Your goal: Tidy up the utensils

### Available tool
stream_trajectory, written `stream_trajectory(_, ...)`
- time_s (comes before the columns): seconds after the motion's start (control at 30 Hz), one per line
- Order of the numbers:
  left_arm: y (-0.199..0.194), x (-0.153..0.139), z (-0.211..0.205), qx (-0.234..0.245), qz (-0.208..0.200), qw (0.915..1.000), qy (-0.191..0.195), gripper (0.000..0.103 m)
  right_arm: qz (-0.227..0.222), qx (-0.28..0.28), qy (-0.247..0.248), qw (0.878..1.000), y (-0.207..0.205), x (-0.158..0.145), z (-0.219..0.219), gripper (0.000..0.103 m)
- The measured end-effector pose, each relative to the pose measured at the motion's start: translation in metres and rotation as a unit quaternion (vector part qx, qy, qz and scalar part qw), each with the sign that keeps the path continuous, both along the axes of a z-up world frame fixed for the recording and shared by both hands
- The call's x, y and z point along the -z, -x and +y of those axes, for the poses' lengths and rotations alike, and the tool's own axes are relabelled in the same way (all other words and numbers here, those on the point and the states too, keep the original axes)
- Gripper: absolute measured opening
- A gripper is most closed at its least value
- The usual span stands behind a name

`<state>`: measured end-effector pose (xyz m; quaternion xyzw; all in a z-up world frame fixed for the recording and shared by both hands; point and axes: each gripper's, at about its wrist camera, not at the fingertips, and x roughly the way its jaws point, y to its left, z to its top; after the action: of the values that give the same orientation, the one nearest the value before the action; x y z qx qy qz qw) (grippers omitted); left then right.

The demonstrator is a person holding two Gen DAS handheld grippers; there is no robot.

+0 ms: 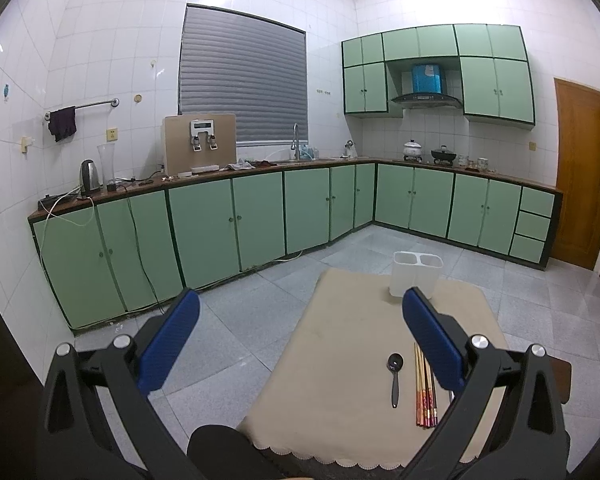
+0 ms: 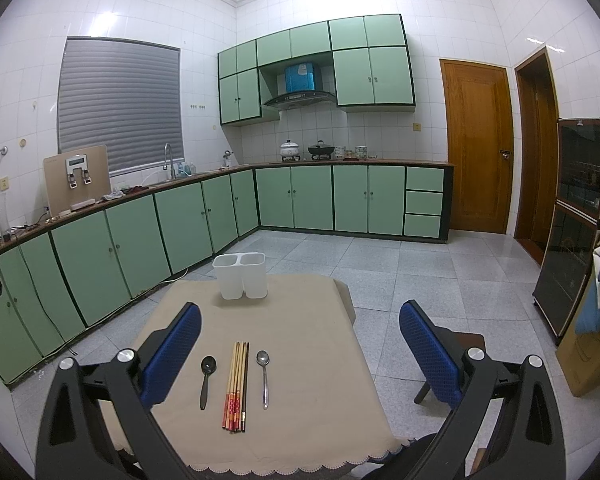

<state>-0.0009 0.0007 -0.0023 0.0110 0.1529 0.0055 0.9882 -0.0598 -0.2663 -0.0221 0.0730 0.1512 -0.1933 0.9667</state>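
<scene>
Both claws hang above the near edge of the table (image 2: 320, 320), the left gripper (image 1: 300, 340) and right gripper (image 2: 300, 344) spread wide, holding nothing. A black spoon (image 2: 207, 376), chopsticks (image 2: 236, 388) and a metal spoon (image 2: 263, 376) lie side by side; the white two-cup holder (image 2: 242, 276) stands at the far edge.

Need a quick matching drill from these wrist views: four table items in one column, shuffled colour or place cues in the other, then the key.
Items:
1. black spoon
2. silver spoon
3. chopsticks
4. utensil holder

Cues:
A. white, two compartments, far end of the table
B. right of the bundle
C. left of the bundle
D. bundle with red ends, between the spoons

Pairs: 1-C, 2-B, 3-D, 4-A
</scene>
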Motion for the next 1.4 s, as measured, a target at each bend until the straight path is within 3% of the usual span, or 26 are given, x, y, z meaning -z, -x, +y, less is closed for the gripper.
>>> stream_trajectory(1.4,0.0003,-0.0021,0.0017,0.000,-0.003,1.0000,-0.003,0.098,-0.003,-0.010,0.004,1.000,-0.0019,-0.0012,-0.0051,0.097)
